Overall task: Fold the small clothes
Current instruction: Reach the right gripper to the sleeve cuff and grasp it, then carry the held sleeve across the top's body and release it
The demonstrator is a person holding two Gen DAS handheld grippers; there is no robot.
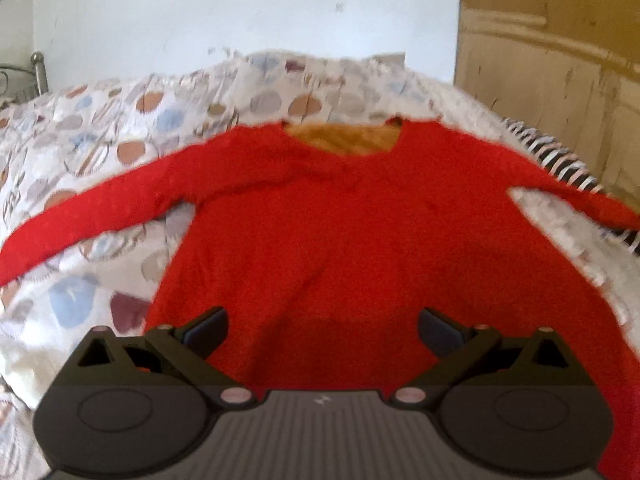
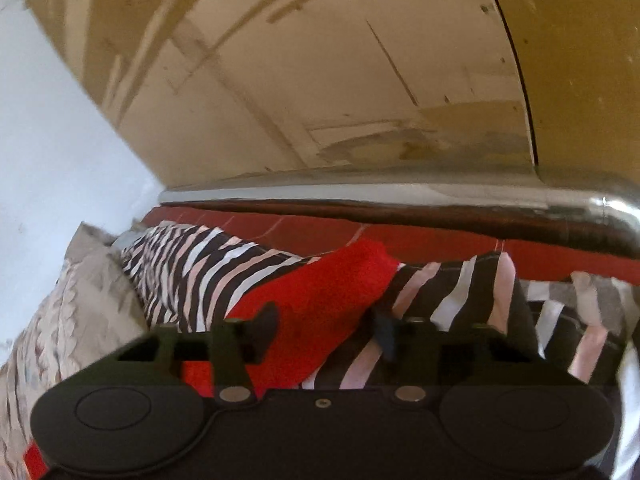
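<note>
A red long-sleeved top [image 1: 340, 232] lies spread flat, front up, on a bed covered with a pale quilt [image 1: 80, 152] printed with blue, brown and grey rounds; its neckline, showing an orange-yellow lining, points away toward the white wall [image 1: 240, 12], and both sleeves stretch out to the sides. The left hand-held gripper [image 1: 322, 326] hangs over the hem end of the top with its jaws standing wide apart and nothing between them; whether the tips touch the cloth cannot be told. In the right wrist view, the right sleeve of the top [image 2: 320, 300] runs up across a black, white and pink striped cloth [image 2: 192, 264] that lies along the edge of the bed, with its cuff end resting on the stripes. The right hand-held gripper [image 2: 326, 326] sits over this sleeve with its jaws part way in; the sleeve lies between the fingers, the left finger [image 2: 266, 326] against its edge, while the right finger [image 2: 386, 330] is over the striped cloth just beside the sleeve, so a firm pinch cannot be told. Beyond the striped cloth run a shiny metal rail [image 2: 400, 194] and a worn wooden wardrobe [image 2: 320, 80]
</note>
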